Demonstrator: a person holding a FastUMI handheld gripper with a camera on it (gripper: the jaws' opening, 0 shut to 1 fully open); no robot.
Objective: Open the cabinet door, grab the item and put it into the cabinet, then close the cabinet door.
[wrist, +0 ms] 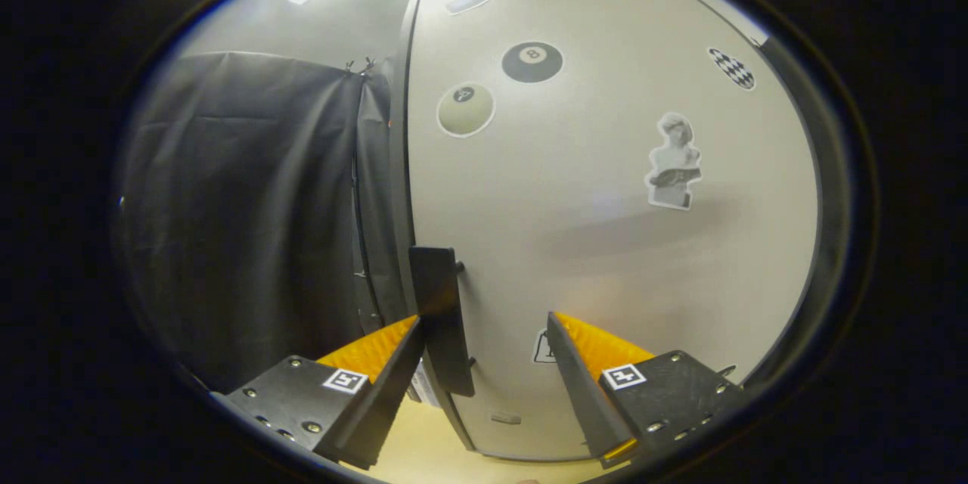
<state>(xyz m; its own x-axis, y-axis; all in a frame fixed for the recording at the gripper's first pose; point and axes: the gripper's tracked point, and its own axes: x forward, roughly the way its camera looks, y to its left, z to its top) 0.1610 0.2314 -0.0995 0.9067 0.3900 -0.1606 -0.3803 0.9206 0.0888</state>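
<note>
- Cabinet door [605, 242] stands closed just ahead of my tool [484, 336], pale and broad, so I cannot see what the cabinet holds.
- My tool is released, fingers spread wide and pressing on nothing.
- A dark handle [440, 318] runs upright along the door's left edge; my left finger [378, 370] sits just beside it, the right finger [582, 378] well to its right.
- Stickers dot the door: two billiard balls [532, 62] high up, a bust [673, 162], a checkered oval [731, 68].
- Black cloth [242, 219] hangs left of the door.
- A light surface [423, 454] shows beneath my fingers.
</note>
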